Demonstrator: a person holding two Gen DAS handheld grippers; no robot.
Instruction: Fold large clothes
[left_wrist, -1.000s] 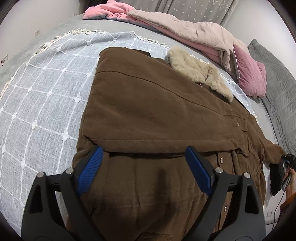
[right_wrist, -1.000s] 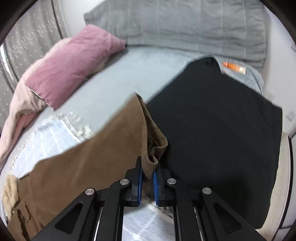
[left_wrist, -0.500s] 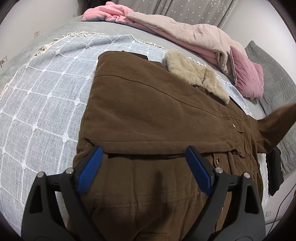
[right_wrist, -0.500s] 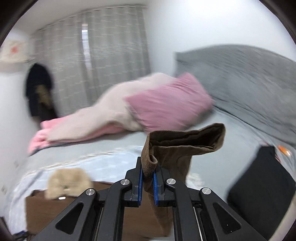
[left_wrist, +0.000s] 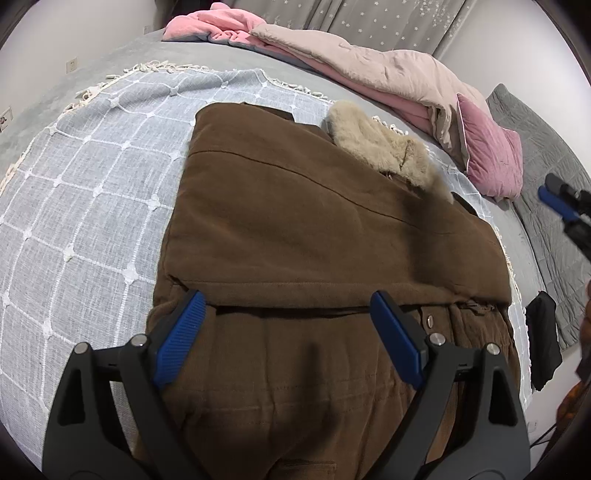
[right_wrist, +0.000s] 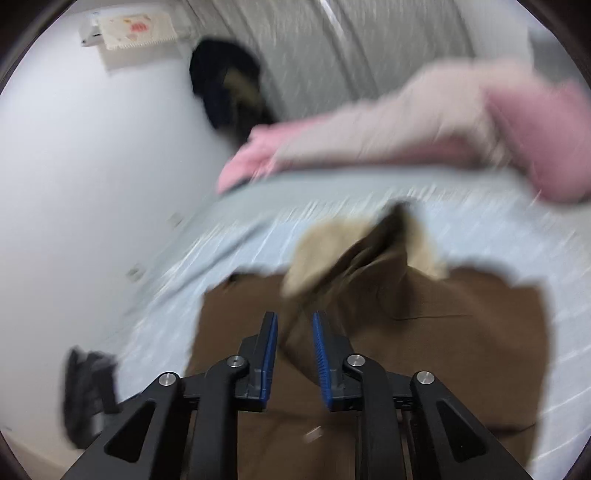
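Observation:
A large brown coat (left_wrist: 314, 236) with a beige fur collar (left_wrist: 384, 147) lies flat on a grey checked blanket (left_wrist: 92, 177) on the bed, both sleeves folded across its front. My left gripper (left_wrist: 288, 332) is open and empty, hovering over the coat's lower part. My right gripper (right_wrist: 293, 325) is partly open and empty above the coat (right_wrist: 424, 332); the right wrist view is blurred. It also shows at the right edge of the left wrist view (left_wrist: 561, 206).
A pale pink duvet (left_wrist: 369, 66) and a pink pillow (left_wrist: 491, 162) lie along the bed's far side. Grey pillows (left_wrist: 546, 177) are at the right. A black garment (left_wrist: 543, 343) lies at the bed's right edge. A dark coat (right_wrist: 229, 88) hangs by the curtain.
My right gripper carried the right sleeve up and over onto the coat's front, then opened and let it go. The left gripper has stayed in place.

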